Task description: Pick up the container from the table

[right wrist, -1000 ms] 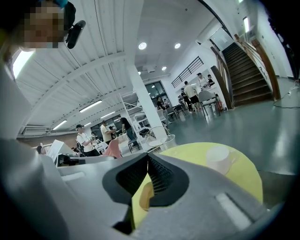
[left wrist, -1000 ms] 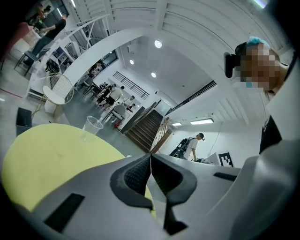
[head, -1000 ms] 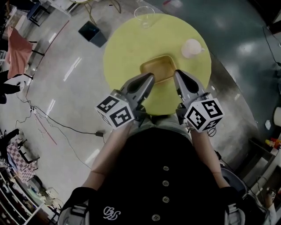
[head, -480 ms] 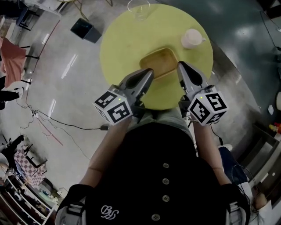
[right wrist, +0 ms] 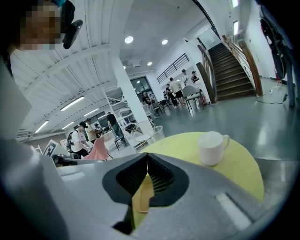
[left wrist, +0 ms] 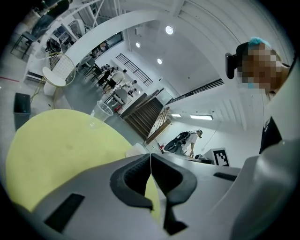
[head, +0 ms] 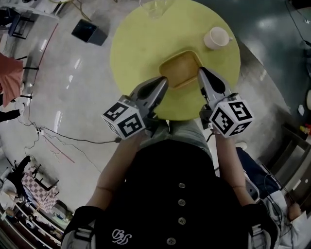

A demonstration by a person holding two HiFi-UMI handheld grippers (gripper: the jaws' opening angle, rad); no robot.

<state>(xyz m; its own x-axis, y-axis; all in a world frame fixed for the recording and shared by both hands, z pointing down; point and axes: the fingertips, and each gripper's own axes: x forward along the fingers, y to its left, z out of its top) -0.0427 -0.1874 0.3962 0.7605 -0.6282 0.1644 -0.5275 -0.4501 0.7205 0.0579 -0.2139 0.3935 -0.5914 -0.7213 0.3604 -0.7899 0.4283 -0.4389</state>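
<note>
A shallow yellow rectangular container (head: 182, 68) lies on the round yellow table (head: 141, 44), near its front edge. My left gripper (head: 163, 80) is shut and empty, its tip just at the container's near-left corner. My right gripper (head: 201, 72) is shut and empty too, its tip at the container's near-right corner. In the left gripper view the jaws (left wrist: 150, 161) meet over the tabletop (left wrist: 56, 150). In the right gripper view a strip of the container (right wrist: 142, 196) shows through the gap below the closed jaws (right wrist: 147, 161).
A white mug (head: 216, 37) stands on the table right of the container, also seen as the mug (right wrist: 212, 147). A clear plastic cup (head: 154, 7) sits at the table's far edge. A dark box (head: 87, 32) is on the floor at left; cables (head: 63, 138) run across it.
Both grippers have come down and forward toward the container, their tips now at its near corners. Both stay shut.
</note>
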